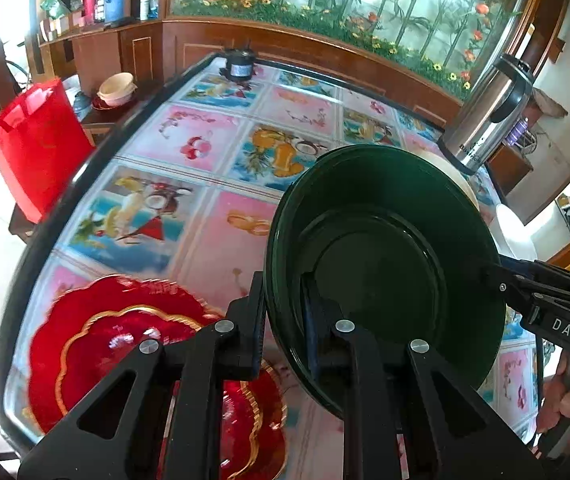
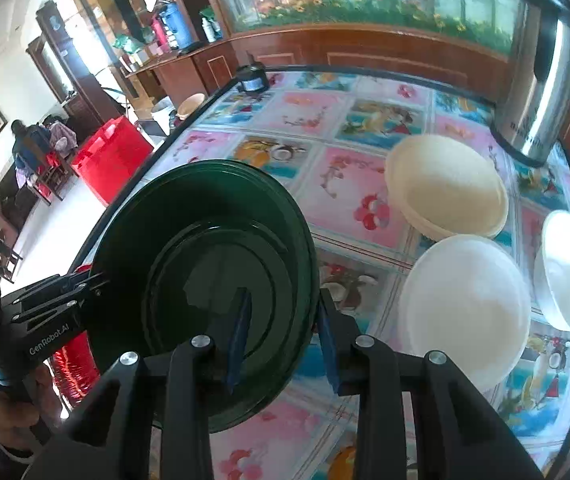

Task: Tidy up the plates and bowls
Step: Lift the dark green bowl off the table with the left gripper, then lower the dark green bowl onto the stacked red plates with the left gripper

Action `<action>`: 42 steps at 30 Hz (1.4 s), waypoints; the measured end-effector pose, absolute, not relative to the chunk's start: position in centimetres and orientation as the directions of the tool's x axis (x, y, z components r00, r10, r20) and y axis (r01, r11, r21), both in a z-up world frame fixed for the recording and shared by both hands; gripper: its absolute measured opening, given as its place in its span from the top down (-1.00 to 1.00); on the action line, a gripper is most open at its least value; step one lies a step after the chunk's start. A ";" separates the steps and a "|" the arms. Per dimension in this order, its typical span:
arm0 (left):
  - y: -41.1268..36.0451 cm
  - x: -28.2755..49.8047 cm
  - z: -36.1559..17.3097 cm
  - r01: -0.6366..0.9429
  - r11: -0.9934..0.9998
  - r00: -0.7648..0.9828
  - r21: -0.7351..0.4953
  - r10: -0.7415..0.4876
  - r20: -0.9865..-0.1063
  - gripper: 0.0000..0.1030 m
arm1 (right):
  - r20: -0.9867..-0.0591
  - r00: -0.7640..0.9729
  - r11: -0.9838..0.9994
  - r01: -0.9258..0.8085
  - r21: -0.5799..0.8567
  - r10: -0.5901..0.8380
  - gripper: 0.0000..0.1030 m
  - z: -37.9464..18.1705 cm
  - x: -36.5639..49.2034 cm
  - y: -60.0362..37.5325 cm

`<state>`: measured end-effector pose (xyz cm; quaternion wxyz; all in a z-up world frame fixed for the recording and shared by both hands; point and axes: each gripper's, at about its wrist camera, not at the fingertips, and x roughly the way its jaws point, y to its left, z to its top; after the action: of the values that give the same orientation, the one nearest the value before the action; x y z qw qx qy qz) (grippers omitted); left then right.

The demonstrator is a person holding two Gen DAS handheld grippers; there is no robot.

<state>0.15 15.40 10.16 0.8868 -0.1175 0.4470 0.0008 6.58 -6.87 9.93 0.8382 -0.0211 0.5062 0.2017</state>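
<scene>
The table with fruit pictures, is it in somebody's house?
Probably a home's dining room: the table bears stacked cream plates and a steel thermos, with wood cabinets holding flasks behind.

Plates [image 2: 449, 192] right of bowl [image 2: 205, 292]

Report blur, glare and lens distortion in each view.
Left wrist: red plates motion-smeared, window at far left blown out, table edge bowed by fisheye. Right wrist: white bowl overexposed and featureless, green bowl fairly sharp, corners vignetted black.
</scene>
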 end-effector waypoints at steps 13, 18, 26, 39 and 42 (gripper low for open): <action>21.5 -5.9 11.0 -0.175 0.963 0.615 -0.205 -0.056 -0.787 0.69 | -0.865 0.377 0.869 -0.478 0.125 0.332 0.37 10.5 3.0 -0.2; 23.8 -8.1 10.6 -0.210 0.955 0.615 -0.208 -0.036 -0.787 0.69 | -0.868 0.365 0.846 -0.521 0.110 0.338 0.33 10.5 1.5 2.4; 25.6 -10.4 9.8 -0.239 0.950 0.617 -0.203 -0.013 -0.787 0.69 | -0.877 0.334 0.827 -0.550 0.117 0.346 0.32 9.3 0.1 4.7; 27.1 -11.7 8.3 -0.273 0.946 0.617 -0.177 0.031 -0.787 0.69 | -0.891 0.301 0.815 -0.567 0.121 0.341 0.32 7.7 -1.8 6.8; 27.3 -11.5 7.9 -0.278 0.945 0.613 -0.171 0.038 -0.789 0.69 | -0.896 0.292 0.817 -0.564 0.120 0.333 0.32 7.3 -1.9 7.0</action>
<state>-11.54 27.27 7.87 0.8873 -0.1393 0.4305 0.0890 -1.89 7.02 7.26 0.7962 -0.1103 0.5239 0.2818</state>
